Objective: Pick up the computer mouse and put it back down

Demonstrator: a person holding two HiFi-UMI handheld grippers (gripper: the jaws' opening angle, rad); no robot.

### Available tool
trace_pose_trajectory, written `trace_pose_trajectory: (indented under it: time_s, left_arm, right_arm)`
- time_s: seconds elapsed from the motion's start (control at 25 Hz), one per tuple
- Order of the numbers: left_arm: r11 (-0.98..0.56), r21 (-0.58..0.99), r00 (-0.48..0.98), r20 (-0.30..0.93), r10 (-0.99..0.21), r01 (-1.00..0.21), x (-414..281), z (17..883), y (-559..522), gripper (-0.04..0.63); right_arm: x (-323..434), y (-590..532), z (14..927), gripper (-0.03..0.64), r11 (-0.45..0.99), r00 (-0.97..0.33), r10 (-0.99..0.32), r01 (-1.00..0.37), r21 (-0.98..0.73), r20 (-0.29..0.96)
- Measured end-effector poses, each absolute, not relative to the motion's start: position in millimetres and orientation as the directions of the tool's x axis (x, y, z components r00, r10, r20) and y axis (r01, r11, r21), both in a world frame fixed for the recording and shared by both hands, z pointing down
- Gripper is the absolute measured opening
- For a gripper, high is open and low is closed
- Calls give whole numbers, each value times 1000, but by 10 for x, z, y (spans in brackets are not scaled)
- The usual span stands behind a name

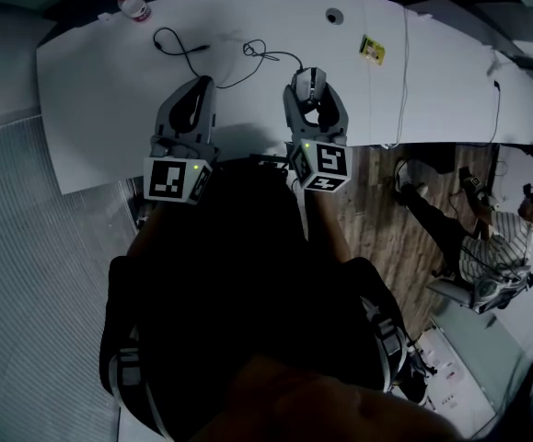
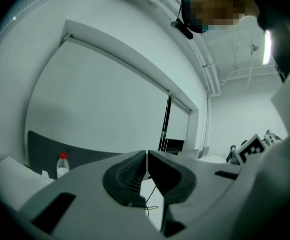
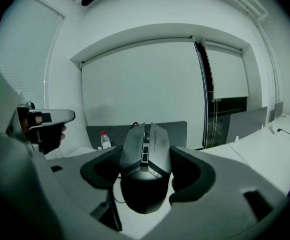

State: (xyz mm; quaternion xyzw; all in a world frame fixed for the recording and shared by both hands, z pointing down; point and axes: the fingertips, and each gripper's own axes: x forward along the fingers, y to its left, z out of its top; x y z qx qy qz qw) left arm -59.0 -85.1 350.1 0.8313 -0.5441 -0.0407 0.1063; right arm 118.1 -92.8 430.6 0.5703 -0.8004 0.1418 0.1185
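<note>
While our right gripper (image 3: 145, 180) clamps the computer mouse (image 3: 146, 151), seemingly lifted just off the table (image 1: 100, 81), our left gripper (image 2: 147, 175) hangs closed on nothing. Next we must lower the mouse level and release it gently.

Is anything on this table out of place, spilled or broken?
Nothing stands out. The mouse is gripped squarely in the right gripper, its cable lies in loose loops on the white table, and the bottle stands upright at the far left corner.
</note>
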Motion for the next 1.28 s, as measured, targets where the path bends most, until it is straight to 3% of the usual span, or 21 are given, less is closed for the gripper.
trace_pose_trajectory:
  time_s: [1.28]
  left_arm:
    - [-380,216,400,53,-915,-899,-619,3496,-789,12]
  right_arm:
    - [1317,-937,5141,287,282,-281,-809,-956,-79,516]
